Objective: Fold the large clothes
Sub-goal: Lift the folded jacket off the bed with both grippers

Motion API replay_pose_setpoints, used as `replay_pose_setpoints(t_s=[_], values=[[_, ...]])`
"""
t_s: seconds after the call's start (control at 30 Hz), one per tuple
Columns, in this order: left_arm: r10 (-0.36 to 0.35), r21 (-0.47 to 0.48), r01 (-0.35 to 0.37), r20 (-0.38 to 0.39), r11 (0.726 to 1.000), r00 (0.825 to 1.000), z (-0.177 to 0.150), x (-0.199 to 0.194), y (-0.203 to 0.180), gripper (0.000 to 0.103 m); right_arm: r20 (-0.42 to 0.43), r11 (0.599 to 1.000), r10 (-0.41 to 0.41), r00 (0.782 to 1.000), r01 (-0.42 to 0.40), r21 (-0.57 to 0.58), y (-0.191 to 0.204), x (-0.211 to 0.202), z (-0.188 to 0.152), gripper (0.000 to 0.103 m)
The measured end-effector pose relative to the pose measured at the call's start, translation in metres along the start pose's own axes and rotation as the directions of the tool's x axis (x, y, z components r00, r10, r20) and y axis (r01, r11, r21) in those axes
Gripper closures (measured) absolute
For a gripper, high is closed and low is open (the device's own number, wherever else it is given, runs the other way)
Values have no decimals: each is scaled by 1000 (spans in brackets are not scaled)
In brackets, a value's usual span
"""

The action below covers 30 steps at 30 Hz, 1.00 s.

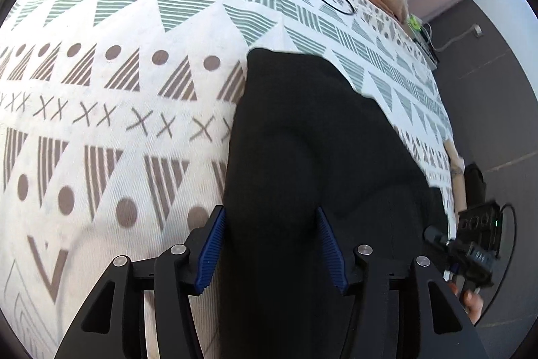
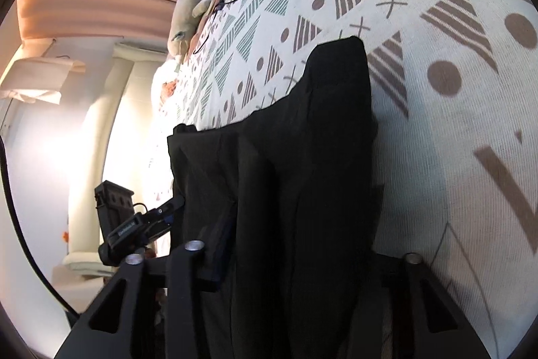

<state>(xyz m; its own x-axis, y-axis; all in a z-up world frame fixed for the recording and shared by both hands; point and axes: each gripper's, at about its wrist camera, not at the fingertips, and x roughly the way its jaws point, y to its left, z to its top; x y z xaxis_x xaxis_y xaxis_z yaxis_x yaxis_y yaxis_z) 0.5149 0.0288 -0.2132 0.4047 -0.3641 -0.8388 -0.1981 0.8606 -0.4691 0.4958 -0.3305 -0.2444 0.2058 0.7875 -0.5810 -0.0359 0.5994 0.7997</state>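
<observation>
The black fabric garment (image 1: 312, 157) sprawls over the white triangle-patterned bedspread (image 1: 117, 96), lower centre of both views. The left gripper (image 1: 272, 244) has its blue pads spread wide around the cloth. Can't tell on the right gripper (image 2: 302, 258), the fabric covers it.

Left tool (image 1: 272, 244): blue ribbed pads (image 1: 212, 253) set wide apart, black cloth (image 1: 302, 157) lying between them, pads not pressing it. Right tool (image 2: 296, 258): only one finger (image 2: 222, 244) visible, other hidden behind cloth; closure undeterminable. In left wrist view, right tool at far right edge, person's hand (image 1: 470, 300) gripping its handle, forearm (image 1: 458, 180) above.
</observation>
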Motion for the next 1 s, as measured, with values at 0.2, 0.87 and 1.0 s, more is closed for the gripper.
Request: replay_pose_setpoints(t_s=[0.2, 0.87, 1.0], values=[[86, 80, -90, 43, 993, 995, -2, -7, -25, 70, 65, 991, -59, 996, 66, -113, 32, -12, -5, 87], [-87, 134, 51, 279, 990, 956, -65, -172, -74, 86, 287, 926, -54, 957, 155, -344, 167, -107, -85, 91], [-112, 144, 70, 312, 987, 944, -84, -203, -81, 87, 341, 890, -65, 938, 209, -404, 192, -122, -109, 91]])
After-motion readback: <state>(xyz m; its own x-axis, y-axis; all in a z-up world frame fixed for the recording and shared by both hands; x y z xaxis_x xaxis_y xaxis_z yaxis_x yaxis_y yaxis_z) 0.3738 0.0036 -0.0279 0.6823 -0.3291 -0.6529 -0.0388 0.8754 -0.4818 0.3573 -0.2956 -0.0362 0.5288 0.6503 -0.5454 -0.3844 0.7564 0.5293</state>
